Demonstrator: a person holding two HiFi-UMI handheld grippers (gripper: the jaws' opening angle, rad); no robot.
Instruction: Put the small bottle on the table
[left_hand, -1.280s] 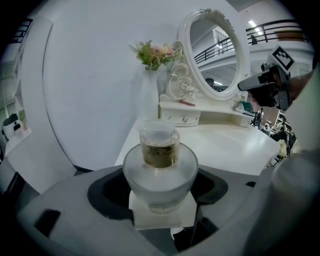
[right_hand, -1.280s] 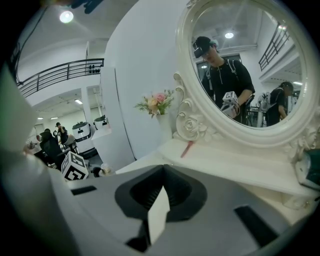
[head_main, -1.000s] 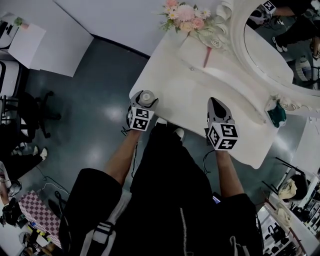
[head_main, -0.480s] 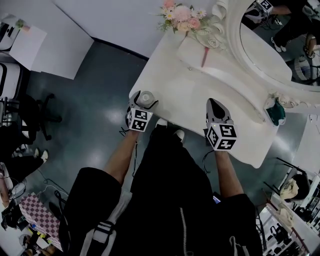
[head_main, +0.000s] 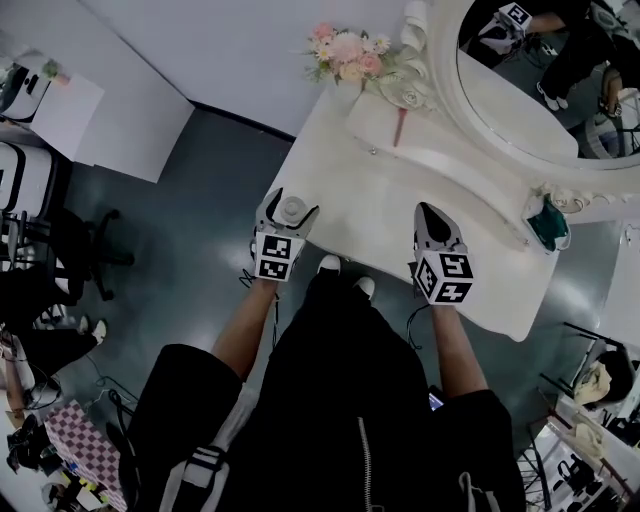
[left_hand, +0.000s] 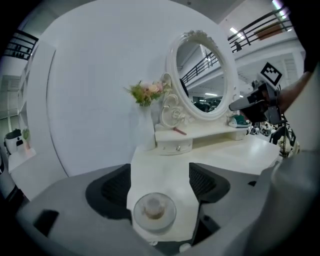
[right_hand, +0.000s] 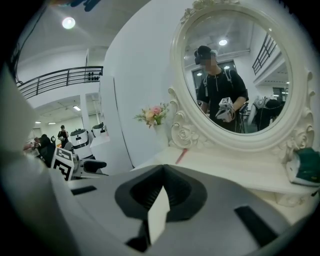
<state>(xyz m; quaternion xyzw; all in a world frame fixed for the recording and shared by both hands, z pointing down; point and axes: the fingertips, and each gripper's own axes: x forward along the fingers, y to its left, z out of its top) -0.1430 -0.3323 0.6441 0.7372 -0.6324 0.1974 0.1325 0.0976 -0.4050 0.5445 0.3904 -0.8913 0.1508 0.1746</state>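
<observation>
On the table, small bottle between wide, closing jaws of left tool, untouched; right tool closed

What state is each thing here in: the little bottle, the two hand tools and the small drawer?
small bottle: upright at the near corner of the table.
left gripper: fingers apart and closing, bottle between them, not pressed.
right gripper: fingers shut, holding nothing, over the table.
drawer: shut.
</observation>
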